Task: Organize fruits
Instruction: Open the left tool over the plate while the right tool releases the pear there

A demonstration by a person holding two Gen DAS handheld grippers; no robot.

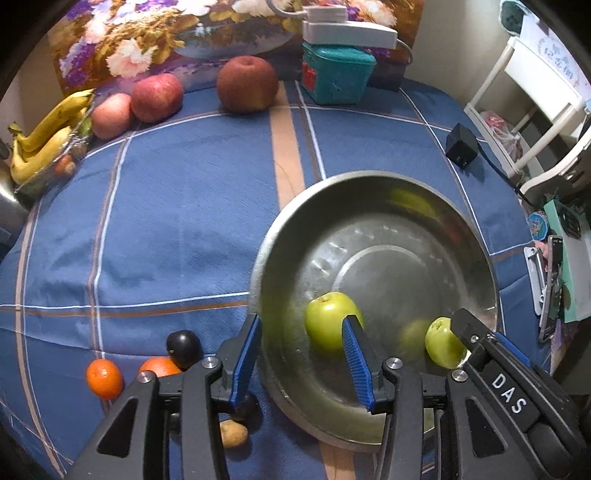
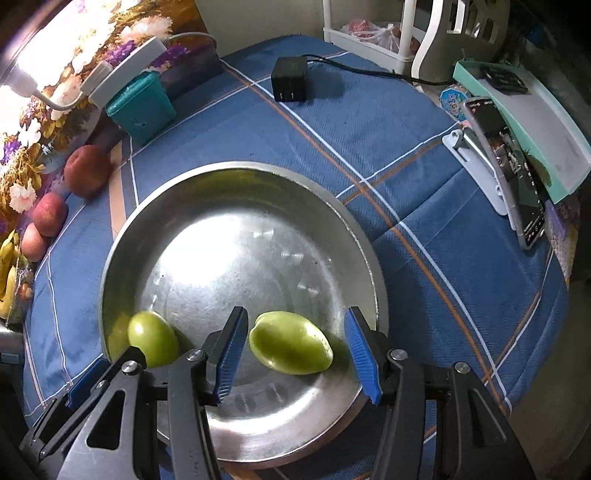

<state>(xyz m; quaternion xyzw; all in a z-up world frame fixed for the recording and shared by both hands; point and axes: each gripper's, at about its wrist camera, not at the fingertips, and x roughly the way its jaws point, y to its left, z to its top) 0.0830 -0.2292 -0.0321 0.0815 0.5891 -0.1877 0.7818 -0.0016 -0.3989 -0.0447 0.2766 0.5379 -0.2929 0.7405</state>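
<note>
Fruits are lying in several groups on the blue checked tablecloth (image 1: 166,221). Going from left to right in the left wrist view: the bananas (image 1: 44,140) are resting at the far left edge, then three red apples (image 1: 157,96) are standing in a row along the far edge, in front of the flowered picture (image 1: 147,33). At the near edge two oranges (image 1: 104,378), one dark round fruit (image 1: 183,347) and a small brown one (image 1: 233,434) are lying close together, just beside the left gripper (image 1: 301,363). To the right of them the metal bowl (image 1: 369,184) is sitting, and two green fruits are lying inside it, near its front wall.

The left gripper is hanging with its fingers spread apart, one finger outside the bowl rim and one inside, and it is grasping nothing. The right gripper (image 2: 297,356) is also spread wide, and the right green fruit (image 2: 290,345) is lying between its fingers without touching them; the left green fruit (image 2: 152,341) is apart from it.

I am judging the green fruits as light, firm and smooth, so they are probably rolling easily on the slippery metal. Taking hold across the narrow middle, with the pads on the two long sides, is looking the safest
</note>
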